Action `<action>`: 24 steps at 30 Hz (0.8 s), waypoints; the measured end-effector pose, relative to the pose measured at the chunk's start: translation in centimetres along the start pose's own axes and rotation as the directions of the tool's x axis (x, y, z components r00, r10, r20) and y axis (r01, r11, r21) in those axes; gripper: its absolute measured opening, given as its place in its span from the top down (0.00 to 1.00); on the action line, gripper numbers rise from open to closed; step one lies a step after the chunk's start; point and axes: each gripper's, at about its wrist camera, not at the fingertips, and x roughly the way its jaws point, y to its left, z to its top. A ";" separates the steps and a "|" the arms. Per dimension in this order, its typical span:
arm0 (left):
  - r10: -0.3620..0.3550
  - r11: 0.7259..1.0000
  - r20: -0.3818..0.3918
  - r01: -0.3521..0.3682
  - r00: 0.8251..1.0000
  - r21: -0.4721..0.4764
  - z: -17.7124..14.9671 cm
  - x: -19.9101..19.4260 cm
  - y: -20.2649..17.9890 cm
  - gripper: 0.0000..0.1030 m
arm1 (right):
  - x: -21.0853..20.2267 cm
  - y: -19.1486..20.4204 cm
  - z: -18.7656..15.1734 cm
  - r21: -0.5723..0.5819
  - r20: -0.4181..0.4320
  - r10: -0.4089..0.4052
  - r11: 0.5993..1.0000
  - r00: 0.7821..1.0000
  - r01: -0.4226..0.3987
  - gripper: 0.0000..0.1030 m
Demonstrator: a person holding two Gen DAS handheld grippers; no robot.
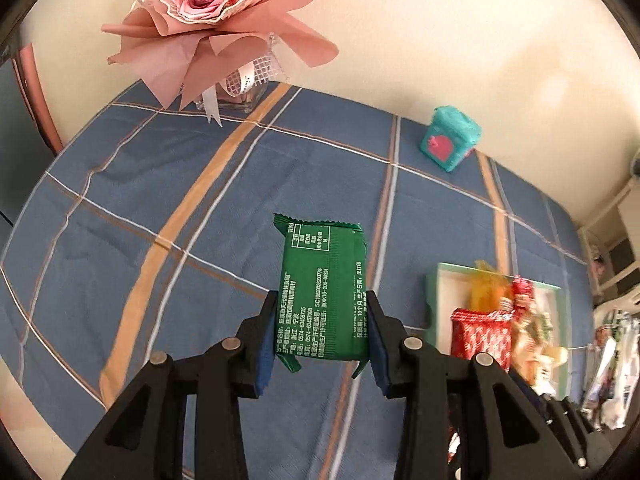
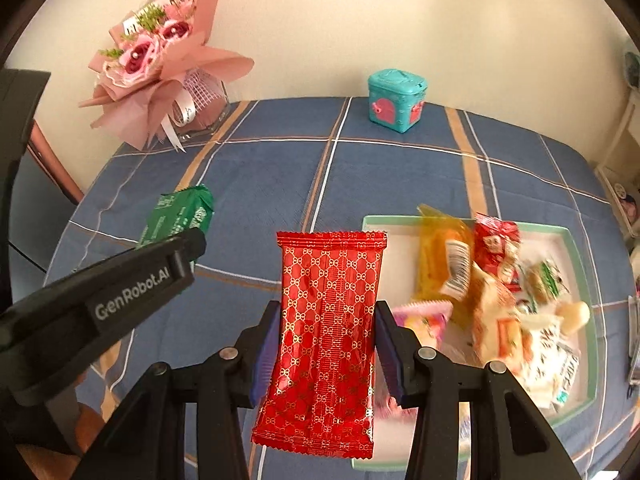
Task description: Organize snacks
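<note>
The left gripper [image 1: 322,326] clamps a green snack packet [image 1: 322,292] printed with white text, held above the blue plaid tablecloth [image 1: 160,184]; only the right wrist view shows the right gripper [image 2: 325,330] closed on a red packet [image 2: 326,336] patterned in gold, beside a green-rimmed tray [image 2: 576,248] of blurred, seemingly mixed snacks [image 2: 496,292]; a teal box [image 2: 396,100] stands behind.

"GenRobot.AI" on left claw [image 2: 192,248]
</note>
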 end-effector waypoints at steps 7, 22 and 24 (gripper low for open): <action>-0.003 0.999 0.029 0.002 1.000 0.049 -2.0 -2.2 -1.7 0.60 | -2.6 -1.4 -1.7 0.026 0.026 0.003 1.000 1.000 -0.004 0.53; -0.010 0.995 0.090 0.001 0.996 0.097 -4.3 -4.0 -4.1 0.61 | -4.5 -5.5 -2.7 0.080 0.042 -0.012 0.997 0.999 0.009 0.53; -0.011 0.995 0.079 0.003 0.997 0.101 -4.4 -3.7 -4.3 0.61 | -4.4 -6.4 -2.8 0.100 0.035 -0.017 0.995 0.999 0.014 0.53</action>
